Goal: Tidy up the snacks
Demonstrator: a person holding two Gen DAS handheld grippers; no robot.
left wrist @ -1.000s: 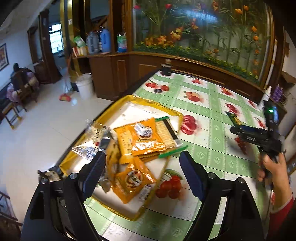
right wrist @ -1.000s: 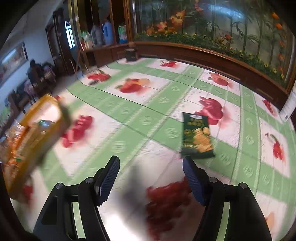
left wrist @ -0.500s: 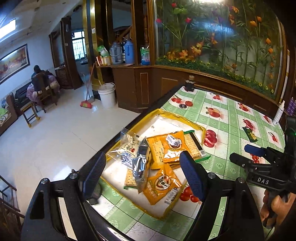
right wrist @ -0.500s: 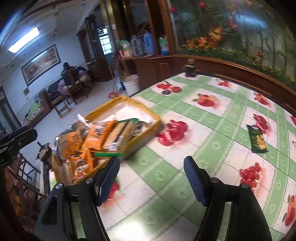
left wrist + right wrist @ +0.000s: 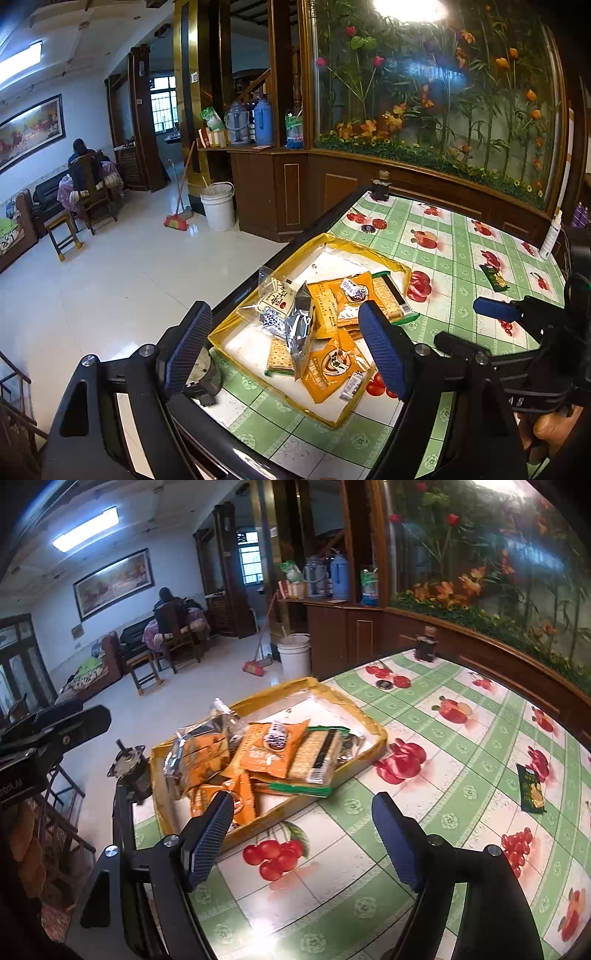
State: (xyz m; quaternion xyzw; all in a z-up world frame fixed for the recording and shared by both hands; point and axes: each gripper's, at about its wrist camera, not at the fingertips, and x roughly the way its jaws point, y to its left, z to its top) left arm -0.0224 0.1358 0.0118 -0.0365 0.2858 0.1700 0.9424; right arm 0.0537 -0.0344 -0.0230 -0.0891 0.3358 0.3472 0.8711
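A yellow tray (image 5: 369,252) (image 5: 373,755) sits at the table's near left edge. It holds several snack packets: orange packets (image 5: 330,367) (image 5: 271,753), a cracker pack (image 5: 388,295) (image 5: 317,755), a clear bag (image 5: 275,301) and a silver packet (image 5: 301,332). A dark green snack packet (image 5: 493,277) (image 5: 530,790) lies alone on the table to the right. My left gripper (image 5: 284,350) is open and empty, raised above the tray's near end. My right gripper (image 5: 306,842) is open and empty above the table beside the tray; it also shows in the left wrist view (image 5: 496,310).
The table has a green and white fruit-print cloth (image 5: 443,738). A small dark jar (image 5: 380,186) (image 5: 426,646) stands at the far edge, with a round lid (image 5: 368,229) near it. A white bottle (image 5: 550,236) stands far right. A tiled floor lies left of the table.
Both grippers have pulled back and up from the table, so the tray looks smaller and farther. The right gripper has swung left from the green packet toward the tray. Both stay open.
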